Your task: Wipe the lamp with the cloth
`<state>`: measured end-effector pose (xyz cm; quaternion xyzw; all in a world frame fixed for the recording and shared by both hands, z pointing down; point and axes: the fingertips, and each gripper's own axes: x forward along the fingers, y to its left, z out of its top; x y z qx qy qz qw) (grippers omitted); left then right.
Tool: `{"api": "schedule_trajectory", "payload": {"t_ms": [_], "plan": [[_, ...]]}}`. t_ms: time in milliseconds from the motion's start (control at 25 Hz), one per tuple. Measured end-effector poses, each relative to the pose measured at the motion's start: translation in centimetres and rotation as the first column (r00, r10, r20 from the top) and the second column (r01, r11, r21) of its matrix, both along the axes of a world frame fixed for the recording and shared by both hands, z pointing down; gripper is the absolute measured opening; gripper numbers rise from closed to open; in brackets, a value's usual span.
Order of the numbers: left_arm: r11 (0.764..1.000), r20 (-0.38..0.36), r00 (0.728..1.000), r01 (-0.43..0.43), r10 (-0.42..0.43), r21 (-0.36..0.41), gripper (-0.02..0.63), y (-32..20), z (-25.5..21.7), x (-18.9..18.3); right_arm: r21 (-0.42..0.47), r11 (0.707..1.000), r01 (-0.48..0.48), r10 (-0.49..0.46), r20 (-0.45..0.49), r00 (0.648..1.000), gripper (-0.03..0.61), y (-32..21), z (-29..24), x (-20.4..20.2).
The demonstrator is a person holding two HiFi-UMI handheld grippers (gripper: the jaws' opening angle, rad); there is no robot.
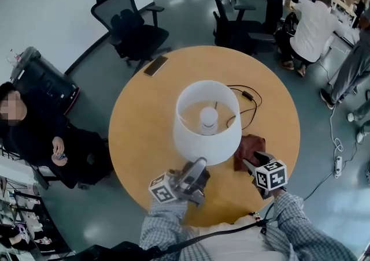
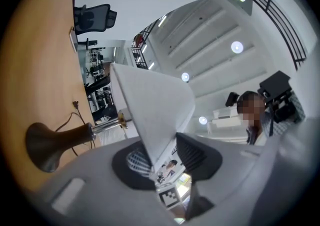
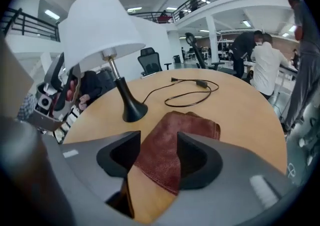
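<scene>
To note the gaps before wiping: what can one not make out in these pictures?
- Head view: the lamp's dark flared base is hidden under the white conical lampshade.
- Head view: the right gripper covers the near end of the dark red cloth.
- Left gripper view: the lampshade overlaps the pads of the left gripper, so contact is unsure.

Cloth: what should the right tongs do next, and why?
Probably close the right tongs on the cloth: they stand open astride its near edge on the table, pads not pressing it, while the left tongs grip the lampshade rim.
</scene>
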<state>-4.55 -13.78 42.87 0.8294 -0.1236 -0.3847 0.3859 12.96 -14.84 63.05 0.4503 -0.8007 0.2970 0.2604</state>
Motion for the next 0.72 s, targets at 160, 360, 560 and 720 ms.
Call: {"api": "schedule_trajectory", "payload": {"t_ms": [160,360,560,720], "plan": [[1.000,0.007,1.000,0.005,-0.005,-0.006,0.132,0.0,-0.2,0.2,-0.013,0.982,0.186,-0.186,-0.123,0.975,0.238,1.5,2.0,-3.4],[1.000,0.011,1.000,0.012,-0.011,-0.015,0.135,-0.2,-0.1,0.0,-0.042,0.964,0.263,-0.265,-0.257,0.929,0.239,2.1,4.6,-5.0],[1.000,0.012,1.000,0.019,-0.019,-0.023,0.137,-0.3,0.1,-0.2,-0.008,0.953,0.301,-0.294,-0.253,0.922,0.214,1.7,4.6,-5.0],[1.000,0.012,1.000,0.017,-0.016,-0.025,0.137,-0.2,0.1,0.0,-0.017,0.967,0.254,-0.250,-0.242,0.937,0.064,0.9,5.0,-3.4]]}}
